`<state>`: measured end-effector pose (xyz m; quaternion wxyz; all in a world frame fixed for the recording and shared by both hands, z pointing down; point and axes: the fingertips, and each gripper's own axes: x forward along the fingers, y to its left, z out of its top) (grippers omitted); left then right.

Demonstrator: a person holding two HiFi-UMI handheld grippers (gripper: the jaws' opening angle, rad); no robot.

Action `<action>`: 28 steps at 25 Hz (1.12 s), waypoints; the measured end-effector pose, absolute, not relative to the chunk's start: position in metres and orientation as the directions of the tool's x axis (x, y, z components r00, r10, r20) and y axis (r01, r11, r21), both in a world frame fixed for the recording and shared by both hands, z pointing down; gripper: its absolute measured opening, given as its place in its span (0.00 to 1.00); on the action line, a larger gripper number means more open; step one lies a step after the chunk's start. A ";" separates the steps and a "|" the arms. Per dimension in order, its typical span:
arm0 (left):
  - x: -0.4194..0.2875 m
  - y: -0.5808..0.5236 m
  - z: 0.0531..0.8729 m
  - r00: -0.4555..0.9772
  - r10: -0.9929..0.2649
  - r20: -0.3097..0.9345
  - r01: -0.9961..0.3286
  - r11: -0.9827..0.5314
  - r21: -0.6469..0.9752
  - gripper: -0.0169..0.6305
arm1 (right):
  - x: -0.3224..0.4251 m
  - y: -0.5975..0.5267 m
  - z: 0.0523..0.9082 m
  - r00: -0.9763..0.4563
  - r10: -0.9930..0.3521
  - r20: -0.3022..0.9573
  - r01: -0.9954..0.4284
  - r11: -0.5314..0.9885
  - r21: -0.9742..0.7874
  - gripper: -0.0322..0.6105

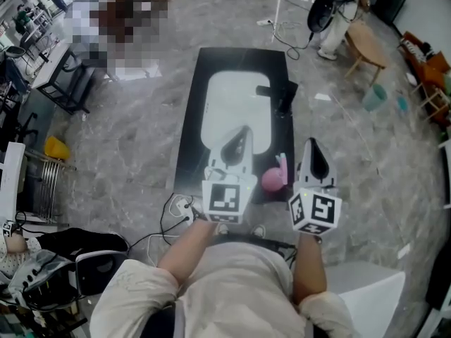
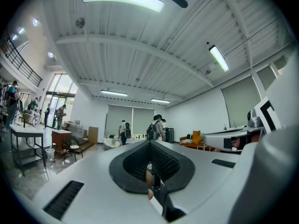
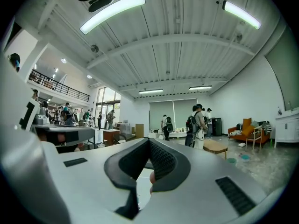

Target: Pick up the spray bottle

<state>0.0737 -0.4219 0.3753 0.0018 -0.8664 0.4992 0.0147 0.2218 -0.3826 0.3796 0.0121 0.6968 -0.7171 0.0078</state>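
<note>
The pink spray bottle (image 1: 274,179) stands on the near end of the black table (image 1: 189,129), its pale nozzle pointing up. In the head view it sits between my two grippers, below their level. My left gripper (image 1: 237,136) hovers just left of it over the white mat (image 1: 236,94). My right gripper (image 1: 311,145) hangs just right of the bottle, past the table's edge. Both point level and away from me. The left gripper (image 2: 150,144) and the right gripper (image 3: 149,143) each show their dark pads closed together with nothing between them. Neither gripper view shows the bottle.
A black device (image 1: 279,94) lies at the mat's far right corner. Cables and a power strip (image 1: 181,206) trail on the floor at the table's near left. A wooden stool (image 1: 366,44), a teal bucket (image 1: 374,97) and a standing person (image 1: 337,16) are at the far right.
</note>
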 end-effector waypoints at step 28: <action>0.093 -0.414 0.389 0.491 -0.871 -0.007 -0.871 -0.491 0.021 0.03 | 0.192 -0.358 0.550 -0.223 -0.866 0.447 -0.969 0.245 -0.010 0.39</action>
